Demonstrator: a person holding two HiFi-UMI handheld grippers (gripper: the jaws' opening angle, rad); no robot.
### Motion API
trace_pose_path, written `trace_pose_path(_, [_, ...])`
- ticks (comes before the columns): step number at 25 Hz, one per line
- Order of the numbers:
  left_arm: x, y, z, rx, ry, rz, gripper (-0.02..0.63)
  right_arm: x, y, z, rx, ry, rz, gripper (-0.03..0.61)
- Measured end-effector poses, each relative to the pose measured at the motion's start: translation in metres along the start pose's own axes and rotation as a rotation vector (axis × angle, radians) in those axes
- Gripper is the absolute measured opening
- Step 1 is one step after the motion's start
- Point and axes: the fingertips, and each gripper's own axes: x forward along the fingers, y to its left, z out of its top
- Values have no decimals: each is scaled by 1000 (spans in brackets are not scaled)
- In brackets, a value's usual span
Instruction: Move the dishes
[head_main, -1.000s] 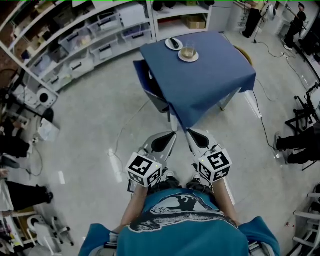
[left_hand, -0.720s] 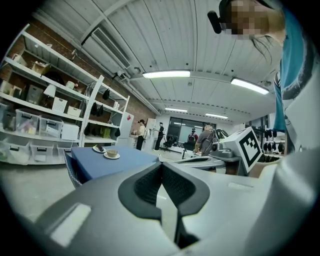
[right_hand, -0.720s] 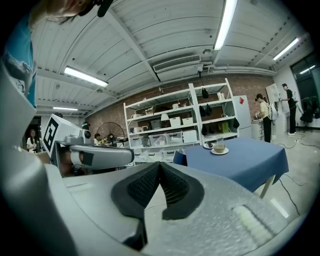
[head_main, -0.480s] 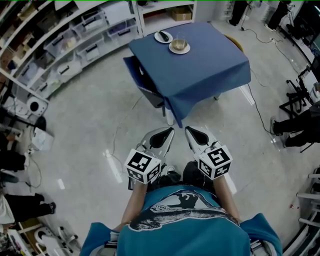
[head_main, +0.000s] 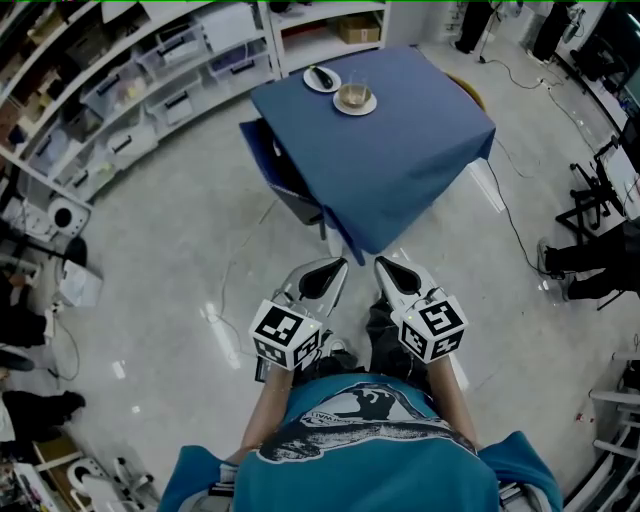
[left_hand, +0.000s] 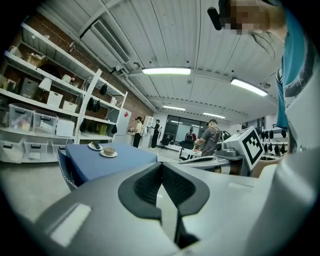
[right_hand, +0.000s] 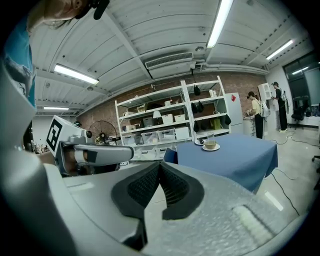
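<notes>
A table with a blue cloth (head_main: 380, 140) stands ahead. At its far edge sit a saucer bearing a glass cup (head_main: 354, 98) and a second small plate (head_main: 321, 78) with something dark on it. The same dishes show small in the left gripper view (left_hand: 108, 151) and the right gripper view (right_hand: 210, 145). Both grippers are held close to my body, well short of the table. The left gripper (head_main: 334, 267) and the right gripper (head_main: 384, 265) are shut and empty, jaws touching at the tips.
A blue chair (head_main: 290, 185) is tucked at the table's left side. Shelving with storage bins (head_main: 150, 90) runs along the back left. Cables lie on the grey floor (head_main: 190, 250). People stand in the distance (left_hand: 210, 134). Equipment stands at the right edge (head_main: 600, 200).
The table has drawn a little nearer and shifted left in the head view as I step forward. Both grippers keep their shut pose in front of my body.
</notes>
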Motion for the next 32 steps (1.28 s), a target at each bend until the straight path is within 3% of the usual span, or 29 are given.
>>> trace_pose_path(9, [75,26,3,-22,7,61,14,34,-75,6,16,23,68,3])
trace_pose_path(18, [166,50,36,-52,-23,154,12,71,-181,49,0,37,136,3])
trace_pose_path(27, [232,62,48,-53,-12,217,12,91,-240,64,5,44,205,3])
trace_pose_path(32, [253,61,45,-3,21,278,14,90,-263,60,5,44,230,3])
